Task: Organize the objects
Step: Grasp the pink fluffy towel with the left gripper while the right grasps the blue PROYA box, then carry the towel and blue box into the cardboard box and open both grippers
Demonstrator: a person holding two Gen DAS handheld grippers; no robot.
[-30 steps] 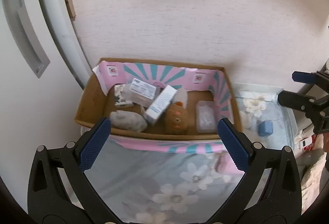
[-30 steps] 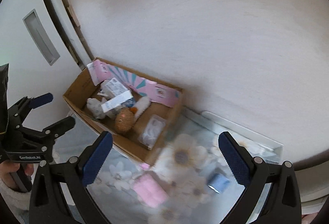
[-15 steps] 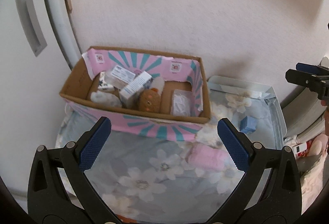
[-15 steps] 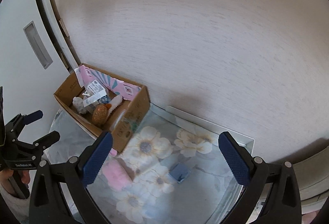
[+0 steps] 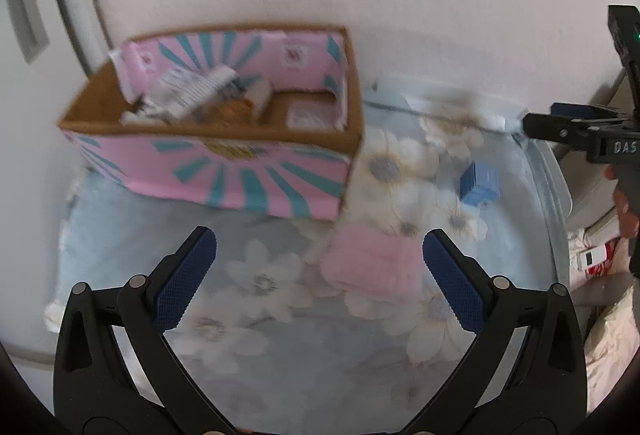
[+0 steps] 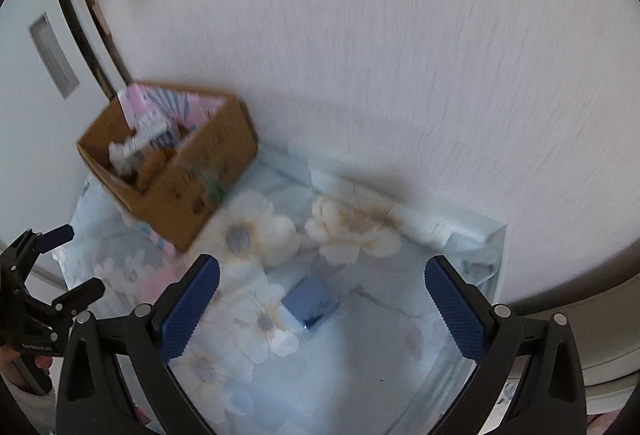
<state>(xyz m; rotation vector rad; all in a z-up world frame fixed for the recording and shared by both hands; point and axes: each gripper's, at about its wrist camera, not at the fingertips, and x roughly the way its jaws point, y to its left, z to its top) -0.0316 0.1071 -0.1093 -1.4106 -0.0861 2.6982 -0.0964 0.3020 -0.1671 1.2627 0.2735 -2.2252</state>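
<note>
Most items sit packed in the pink-and-teal cardboard box [image 5: 224,139], while the pink cloth bundle [image 5: 372,261] and small blue box [image 6: 312,301] lie outside on the floral cloth [image 6: 360,355], left gripper [image 5: 320,279] and right gripper [image 6: 322,307] both spread wide and empty.

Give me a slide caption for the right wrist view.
Open right gripper hovers over a small blue box on floral cloth, cardboard box behind.

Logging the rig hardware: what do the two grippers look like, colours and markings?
Both alike: left gripper and right gripper have matte black scissor-style frames with silver rivets and dark blue textured pads. Right gripper's body shows white "DAS" lettering and a green LED. No cables visible.
</note>
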